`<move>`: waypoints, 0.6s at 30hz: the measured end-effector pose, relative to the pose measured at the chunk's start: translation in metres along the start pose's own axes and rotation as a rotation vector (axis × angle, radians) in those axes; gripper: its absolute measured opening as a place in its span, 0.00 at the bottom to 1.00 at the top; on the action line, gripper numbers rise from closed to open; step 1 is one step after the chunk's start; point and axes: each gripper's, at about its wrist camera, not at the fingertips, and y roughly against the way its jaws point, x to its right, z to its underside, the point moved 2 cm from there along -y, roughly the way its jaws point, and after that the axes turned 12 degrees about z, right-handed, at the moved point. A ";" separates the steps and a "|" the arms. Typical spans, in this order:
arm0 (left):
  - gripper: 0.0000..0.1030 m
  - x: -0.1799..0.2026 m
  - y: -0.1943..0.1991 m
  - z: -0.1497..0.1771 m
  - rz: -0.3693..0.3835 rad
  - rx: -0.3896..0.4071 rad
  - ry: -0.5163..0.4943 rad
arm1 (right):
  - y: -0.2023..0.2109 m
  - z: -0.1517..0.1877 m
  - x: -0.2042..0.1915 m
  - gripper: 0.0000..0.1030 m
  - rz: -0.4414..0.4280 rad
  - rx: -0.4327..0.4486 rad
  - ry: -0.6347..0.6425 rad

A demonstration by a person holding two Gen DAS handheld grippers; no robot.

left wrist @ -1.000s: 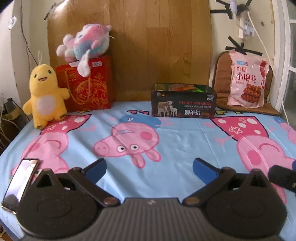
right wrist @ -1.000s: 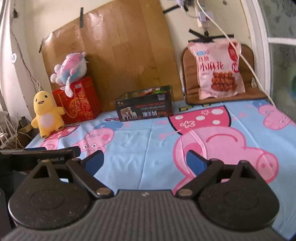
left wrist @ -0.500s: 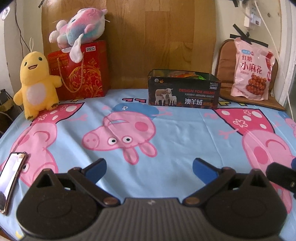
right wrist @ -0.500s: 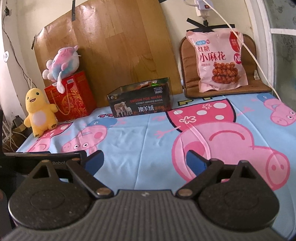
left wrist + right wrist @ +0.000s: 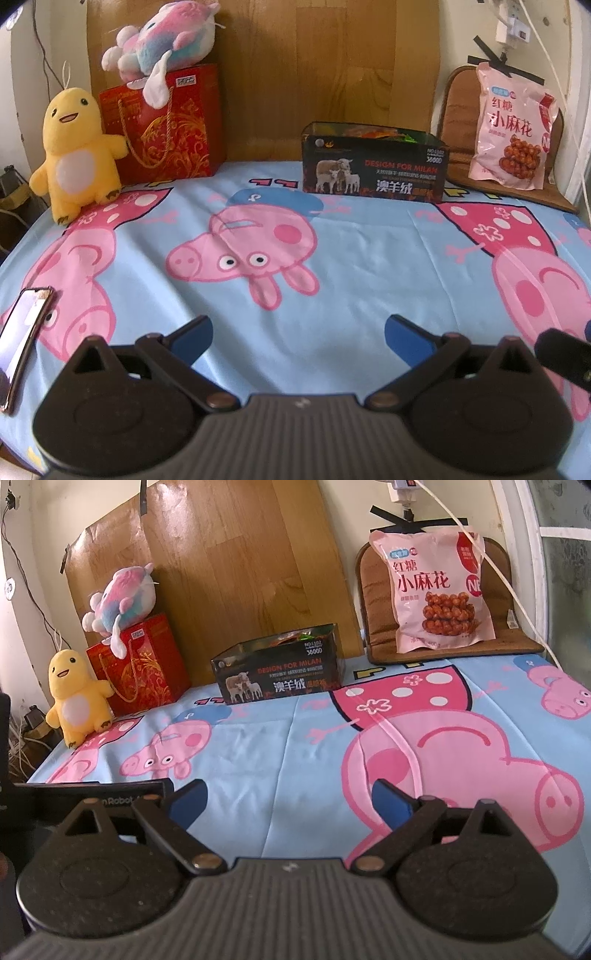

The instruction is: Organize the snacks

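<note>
A black open-top box [image 5: 373, 168] [image 5: 282, 670] holding colourful snack packets stands at the back of the bed against the wooden board. A pink snack bag [image 5: 511, 127] [image 5: 439, 590] leans upright on a brown cushion at the back right. My left gripper [image 5: 297, 338] hovers open over the cartoon sheet, well short of the box, nothing between its blue fingers. My right gripper [image 5: 288, 801] is open too and empty, low over the sheet to the right. Part of the left gripper's body [image 5: 92, 794] shows at the left edge of the right wrist view.
A yellow plush duck [image 5: 75, 155] [image 5: 77, 698] and a red gift bag [image 5: 166, 125] [image 5: 138, 664] topped by a pink-blue plush [image 5: 162, 40] stand at the back left. A phone [image 5: 22, 332] lies near the bed's left edge. A white cable [image 5: 491, 565] hangs across the snack bag.
Both grippers have moved forward toward the back of the bed; the box and snack bag appear larger. Both stay open and empty.
</note>
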 end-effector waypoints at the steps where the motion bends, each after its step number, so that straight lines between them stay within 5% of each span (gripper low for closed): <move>1: 1.00 -0.001 0.000 0.001 -0.002 -0.002 0.002 | 0.000 0.001 -0.001 0.94 -0.001 -0.001 0.002; 18: 1.00 -0.014 0.007 0.005 0.024 -0.017 0.037 | -0.001 0.005 -0.010 0.94 -0.021 -0.024 0.023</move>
